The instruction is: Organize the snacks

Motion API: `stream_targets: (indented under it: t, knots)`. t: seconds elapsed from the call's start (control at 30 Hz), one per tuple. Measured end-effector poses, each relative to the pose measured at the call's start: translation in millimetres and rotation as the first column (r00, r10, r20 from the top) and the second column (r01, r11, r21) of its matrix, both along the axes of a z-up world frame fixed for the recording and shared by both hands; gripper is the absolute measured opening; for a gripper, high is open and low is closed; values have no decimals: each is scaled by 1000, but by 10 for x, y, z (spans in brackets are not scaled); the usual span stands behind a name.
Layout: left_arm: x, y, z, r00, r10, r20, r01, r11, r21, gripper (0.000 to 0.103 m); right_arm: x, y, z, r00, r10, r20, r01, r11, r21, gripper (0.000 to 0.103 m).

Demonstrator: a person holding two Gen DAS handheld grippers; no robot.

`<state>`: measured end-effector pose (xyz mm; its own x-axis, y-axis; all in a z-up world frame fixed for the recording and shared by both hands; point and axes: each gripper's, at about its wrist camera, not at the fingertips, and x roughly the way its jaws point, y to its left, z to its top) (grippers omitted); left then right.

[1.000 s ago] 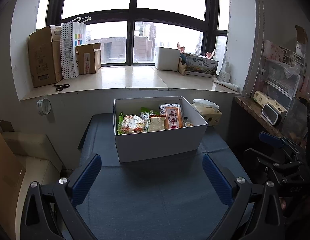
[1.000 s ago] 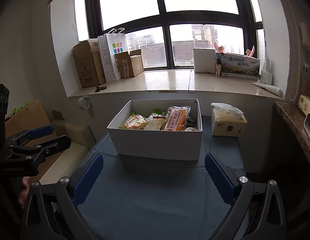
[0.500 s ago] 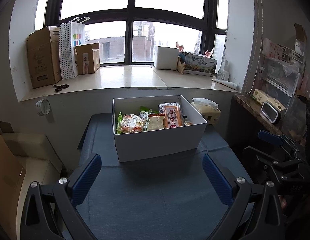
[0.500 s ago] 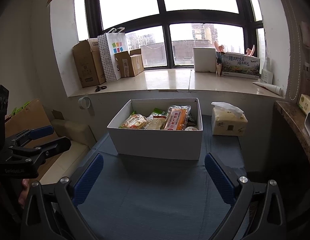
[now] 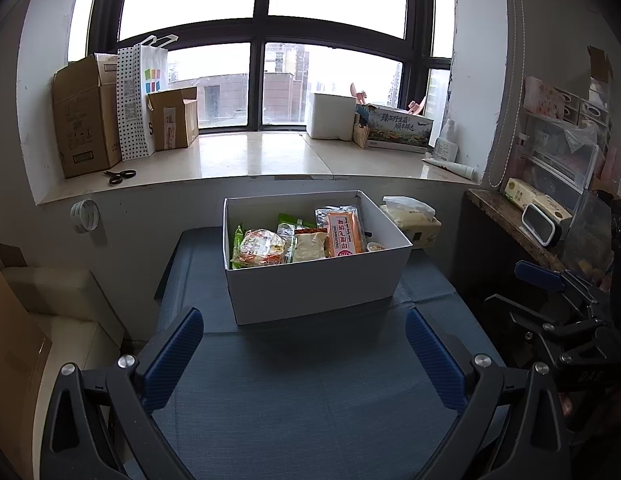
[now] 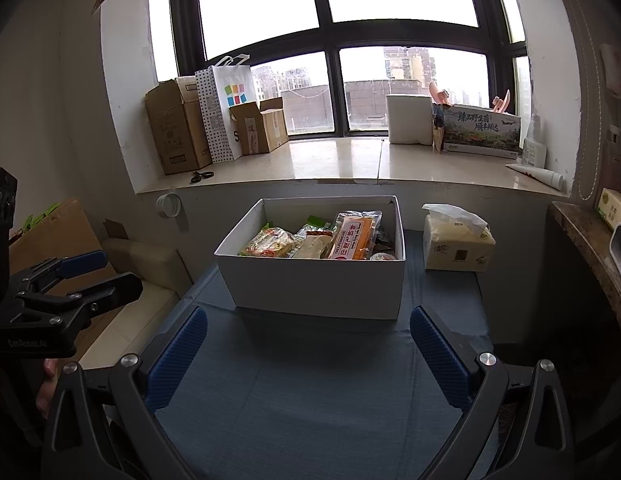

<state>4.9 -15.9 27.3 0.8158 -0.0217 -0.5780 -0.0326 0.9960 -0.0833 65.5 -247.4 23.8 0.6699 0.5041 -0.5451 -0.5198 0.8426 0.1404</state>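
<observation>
A white open box [image 5: 316,286] [image 6: 318,288] stands on the blue-covered table [image 5: 310,400] [image 6: 310,392]. It holds several snack packs, among them an orange pack [image 5: 342,234] [image 6: 352,236] and a red-and-yellow pack [image 5: 260,246] [image 6: 270,242]. My left gripper [image 5: 304,354] is open and empty, held back from the box's near wall. My right gripper [image 6: 308,354] is open and empty, also short of the box. Each gripper shows from the side in the other's view, the right one [image 5: 558,300] and the left one [image 6: 66,280].
A tissue pack [image 5: 410,222] [image 6: 456,244] sits right of the box. The windowsill [image 5: 250,156] carries cardboard boxes [image 5: 86,116], a dotted paper bag [image 5: 140,96], scissors [image 5: 120,176] and a printed carton [image 5: 398,128]. A side shelf [image 5: 510,220] stands at right, cardboard [image 6: 50,232] at left.
Both views shift only slightly; the box sits marginally higher in the left wrist view. Both grippers stay open and empty.
</observation>
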Motion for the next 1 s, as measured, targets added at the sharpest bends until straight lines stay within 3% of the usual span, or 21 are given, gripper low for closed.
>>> stream_targets:
  t: [1.0]
  knots:
    - [2,-14,-20,1000,-9,-9,9,1000,-8,103,-1,11,9,1000,9,0,-9,1000,6,103]
